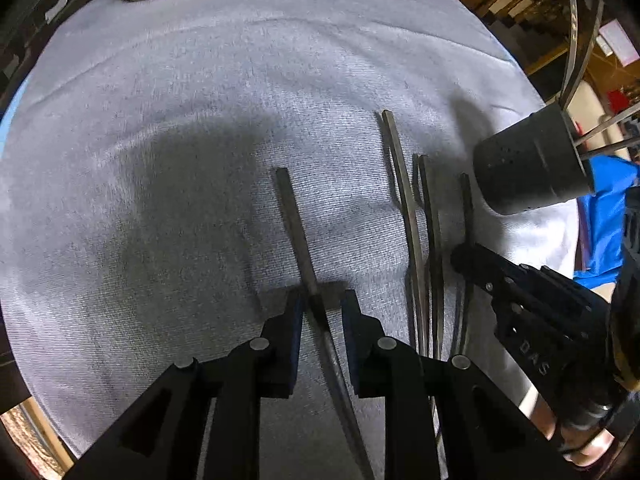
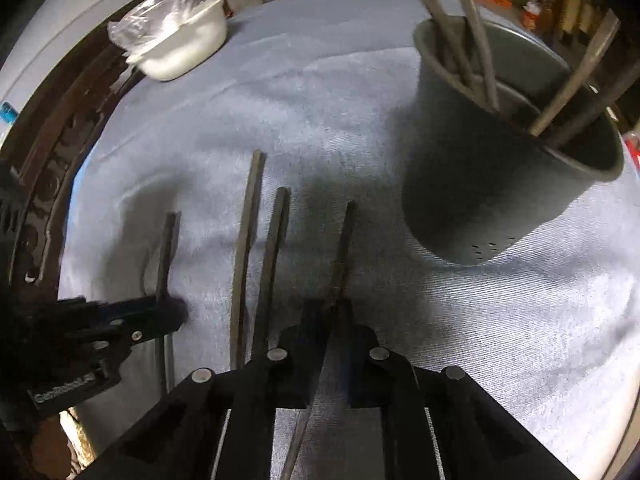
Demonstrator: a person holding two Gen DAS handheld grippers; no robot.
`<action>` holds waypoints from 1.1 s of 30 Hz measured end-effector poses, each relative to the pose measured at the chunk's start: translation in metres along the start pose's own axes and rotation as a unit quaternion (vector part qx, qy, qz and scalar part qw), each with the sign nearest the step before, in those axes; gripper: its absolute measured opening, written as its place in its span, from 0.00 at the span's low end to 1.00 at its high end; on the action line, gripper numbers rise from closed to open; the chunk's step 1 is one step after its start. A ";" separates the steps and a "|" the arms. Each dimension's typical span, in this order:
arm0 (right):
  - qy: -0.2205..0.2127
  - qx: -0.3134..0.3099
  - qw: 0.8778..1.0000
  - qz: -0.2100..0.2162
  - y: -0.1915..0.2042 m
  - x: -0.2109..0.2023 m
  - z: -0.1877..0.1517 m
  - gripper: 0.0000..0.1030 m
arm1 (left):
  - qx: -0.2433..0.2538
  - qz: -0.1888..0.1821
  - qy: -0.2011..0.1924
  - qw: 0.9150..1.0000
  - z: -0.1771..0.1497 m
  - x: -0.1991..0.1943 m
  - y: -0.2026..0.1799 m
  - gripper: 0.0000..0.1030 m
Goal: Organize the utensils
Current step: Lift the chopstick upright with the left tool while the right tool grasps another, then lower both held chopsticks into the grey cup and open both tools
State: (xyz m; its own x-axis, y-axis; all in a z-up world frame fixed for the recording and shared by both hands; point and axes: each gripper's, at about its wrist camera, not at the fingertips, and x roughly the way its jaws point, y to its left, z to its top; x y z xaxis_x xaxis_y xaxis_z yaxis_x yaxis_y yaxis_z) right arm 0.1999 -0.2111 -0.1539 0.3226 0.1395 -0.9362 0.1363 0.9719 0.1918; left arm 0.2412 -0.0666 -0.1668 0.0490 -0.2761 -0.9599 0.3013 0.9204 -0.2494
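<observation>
Left wrist view, left gripper: the black two-finger left gripper (image 1: pixel 320 308) is seen nearest, its jaws spread a little on both sides of a thin dark metal utensil handle (image 1: pixel 294 224); the left pad looks to touch it, the right pad stands apart.
Left wrist view, cloth: the handle lies flat on the grey-blue woven tablecloth (image 1: pixel 200 120).
Left wrist view, other utensils: two more slim dark metal handles (image 1: pixel 412 216) lie side by side to the right, on the cloth.
Left wrist view, right gripper: the black right gripper (image 1: pixel 464 258) is pressed together on a fourth thin dark utensil (image 1: pixel 466 200).
Left wrist view, holder: a black round perforated utensil cup (image 1: pixel 532 164) stands near, with utensils inside.
Right wrist view, right gripper: its jaws (image 2: pixel 340 312) are shown pinching the fourth utensil (image 2: pixel 344 248), which rests on the cloth (image 2: pixel 480 320).
Right wrist view, holder: the cup (image 2: pixel 480 184) is just beside, to the right.
Right wrist view, bowl: a white plastic bowl with a clear wrap (image 2: pixel 180 40) is placed far, at the table edge.
</observation>
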 end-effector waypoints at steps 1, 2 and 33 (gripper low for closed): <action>0.002 0.002 1.000 0.005 -0.002 -0.001 0.000 0.09 | 0.001 0.005 -0.001 1.000 -0.001 0.000 -0.004 0.17; 0.001 0.006 1.000 0.013 -0.004 -0.003 0.000 0.08 | 0.002 0.013 -0.003 1.000 0.000 0.001 -0.005 0.10; -0.337 -0.004 0.934 0.120 -0.043 -0.199 -0.031 0.06 | 0.032 -0.040 -0.287 0.956 -0.050 -0.174 -0.054 0.06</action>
State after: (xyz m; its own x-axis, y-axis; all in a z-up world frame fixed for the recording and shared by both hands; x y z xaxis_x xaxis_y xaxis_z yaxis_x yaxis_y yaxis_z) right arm 0.1004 -0.2750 0.0146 0.8591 0.2050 -0.4689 -0.0213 0.9298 0.3675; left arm 0.1685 -0.0542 0.0069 0.5331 -0.4682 -0.7046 0.3831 0.8762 -0.2924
